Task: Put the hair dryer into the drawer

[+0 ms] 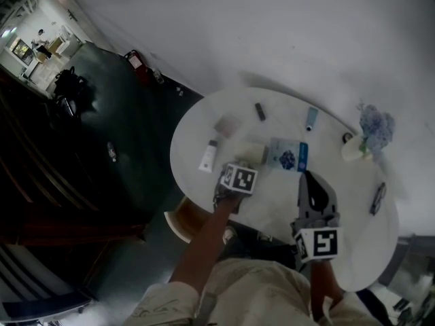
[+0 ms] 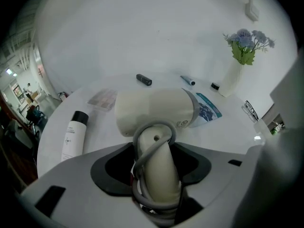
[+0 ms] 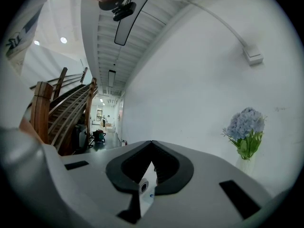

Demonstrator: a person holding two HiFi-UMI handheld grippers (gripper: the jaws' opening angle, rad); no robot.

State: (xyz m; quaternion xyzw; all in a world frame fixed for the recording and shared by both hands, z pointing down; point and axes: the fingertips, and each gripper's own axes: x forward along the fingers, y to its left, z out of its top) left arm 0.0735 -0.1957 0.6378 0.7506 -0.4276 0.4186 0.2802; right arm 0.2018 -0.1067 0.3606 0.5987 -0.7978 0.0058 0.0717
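Hair dryer (image 2: pixel 156 112): it lies on its side on the round white table (image 2: pixel 102 127), a cream body with a short, fat barrel and a grey cord (image 2: pixel 142 139) wound around the handle (image 2: pixel 160 175). Your left gripper (image 2: pixel 153 148) points steeply down and has that handle clamped between its pads, cord and all. A white tube (image 2: pixel 73 136) with a black cap lies to the dryer's left. A blue-and-white packet (image 2: pixel 209 110) lies by the barrel's right end. Your right gripper (image 3: pixel 151 144) is held level, well apart from the dryer, with its jaws closed together on nothing.
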